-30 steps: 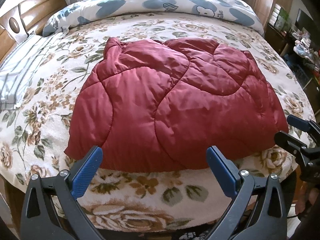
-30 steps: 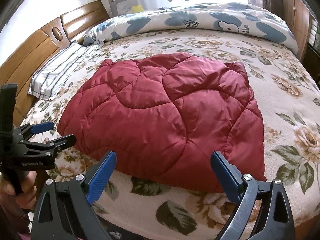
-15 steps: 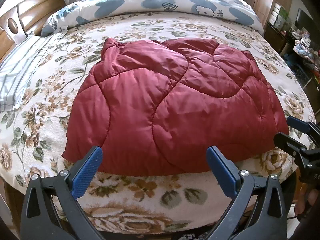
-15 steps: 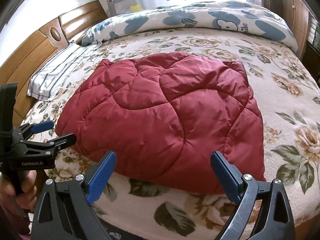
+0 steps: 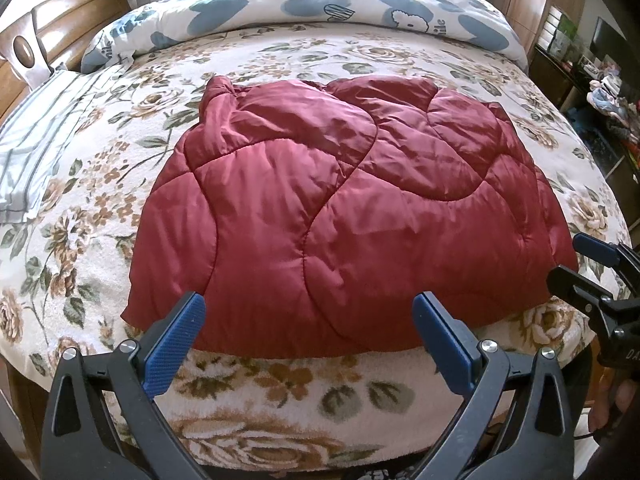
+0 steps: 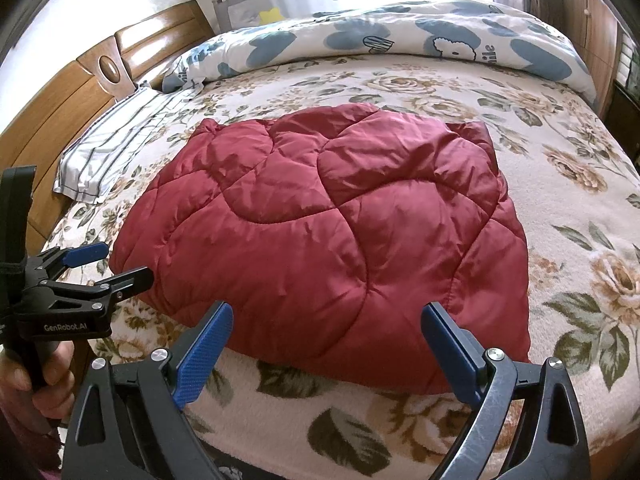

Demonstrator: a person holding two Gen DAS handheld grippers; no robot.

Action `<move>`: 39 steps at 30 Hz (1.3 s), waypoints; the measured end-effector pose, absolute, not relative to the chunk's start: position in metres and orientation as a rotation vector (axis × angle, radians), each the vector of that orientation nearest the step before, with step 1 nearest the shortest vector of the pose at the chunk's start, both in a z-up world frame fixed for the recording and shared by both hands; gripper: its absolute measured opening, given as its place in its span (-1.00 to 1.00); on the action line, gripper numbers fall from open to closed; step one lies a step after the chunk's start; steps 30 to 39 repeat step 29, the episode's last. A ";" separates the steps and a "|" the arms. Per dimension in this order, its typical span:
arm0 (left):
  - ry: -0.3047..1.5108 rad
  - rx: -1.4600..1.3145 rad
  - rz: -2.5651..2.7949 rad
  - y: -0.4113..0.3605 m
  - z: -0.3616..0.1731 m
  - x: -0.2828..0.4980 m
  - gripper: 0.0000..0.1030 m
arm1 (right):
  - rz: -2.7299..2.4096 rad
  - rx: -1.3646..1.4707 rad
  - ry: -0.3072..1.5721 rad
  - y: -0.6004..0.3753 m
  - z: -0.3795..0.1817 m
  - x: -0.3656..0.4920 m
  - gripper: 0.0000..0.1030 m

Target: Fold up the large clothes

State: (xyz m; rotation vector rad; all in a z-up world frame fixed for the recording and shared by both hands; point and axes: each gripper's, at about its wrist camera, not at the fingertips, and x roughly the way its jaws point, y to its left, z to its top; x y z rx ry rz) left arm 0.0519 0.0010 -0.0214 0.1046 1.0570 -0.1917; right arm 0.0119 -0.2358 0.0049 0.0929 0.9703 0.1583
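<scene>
Both tools have edged closer to the folded red quilted jacket, which lies on the floral bed, long axis crosswise. Left tool and right tool gape apart, empty.

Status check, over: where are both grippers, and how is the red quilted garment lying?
Left gripper open, empty, at the near edge. Right gripper open, empty, alongside. Red quilted garment lies folded on the floral blanket, ungripped. Nothing on top of it.
</scene>
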 end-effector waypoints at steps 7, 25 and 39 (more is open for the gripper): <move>1.056 0.104 -0.193 0.001 -0.021 0.052 1.00 | 0.157 0.094 0.971 -0.236 0.005 0.013 0.86; 1.054 0.106 -0.190 0.000 -0.022 0.057 1.00 | 0.160 0.093 0.970 -0.238 0.005 0.014 0.86; 1.050 0.097 -0.193 0.001 -0.020 0.059 1.00 | 0.159 0.094 0.970 -0.239 0.004 0.014 0.86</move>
